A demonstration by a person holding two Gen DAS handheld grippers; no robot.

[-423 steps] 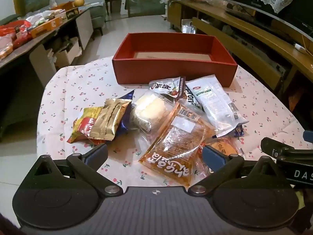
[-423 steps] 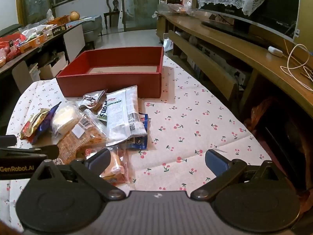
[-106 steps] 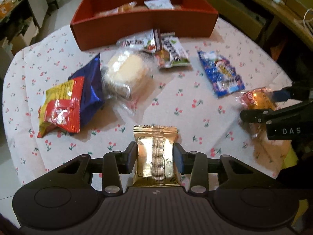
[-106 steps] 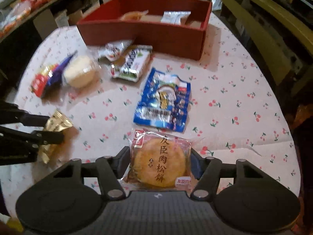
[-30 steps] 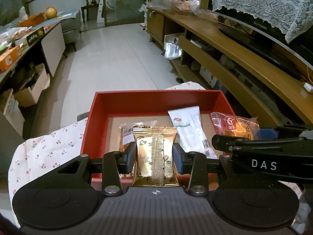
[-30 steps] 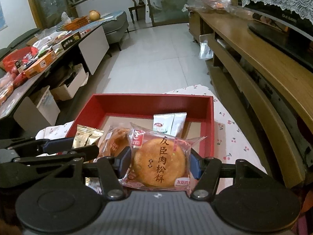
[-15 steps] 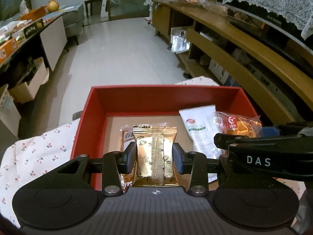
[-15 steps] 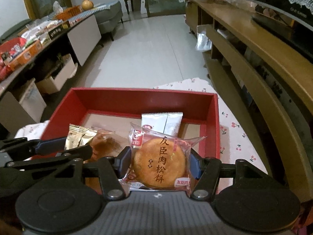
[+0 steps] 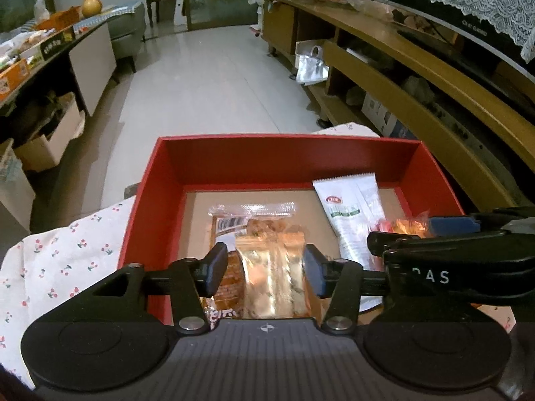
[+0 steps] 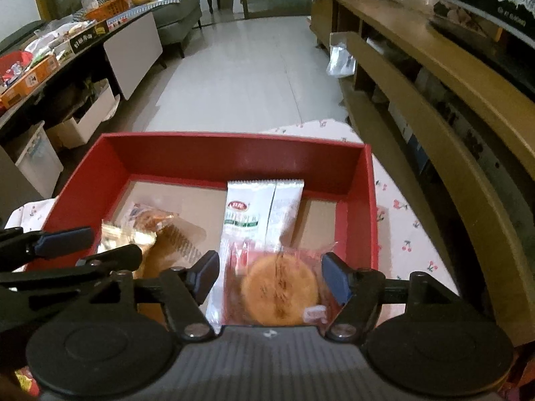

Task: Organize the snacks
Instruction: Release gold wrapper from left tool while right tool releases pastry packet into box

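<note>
I held both tools over the shallow red cardboard box (image 9: 214,163) on the cherry-print tablecloth (image 9: 57,254). My left gripper (image 9: 265,269) was opening, its pads clear of the blurred gold foil snack packet (image 9: 271,277) between them, above the clear-wrapped brown pastry (image 9: 257,220) in the box. My right gripper (image 10: 271,274) was opening too, the round meat-floss cake in its red-edged clear wrapper (image 10: 279,287) loose between its jaws, overlapping the long white sachet (image 10: 259,207) lying in the box.

My black jaws with blue pads (image 10: 336,282) are framing a gold packet (image 9: 271,275) and a red-edged round pastry (image 10: 279,289); the red box (image 9: 291,162), brown-floored, is sitting on white cherry-print cloth (image 9: 50,267) at nine o'clock
</note>
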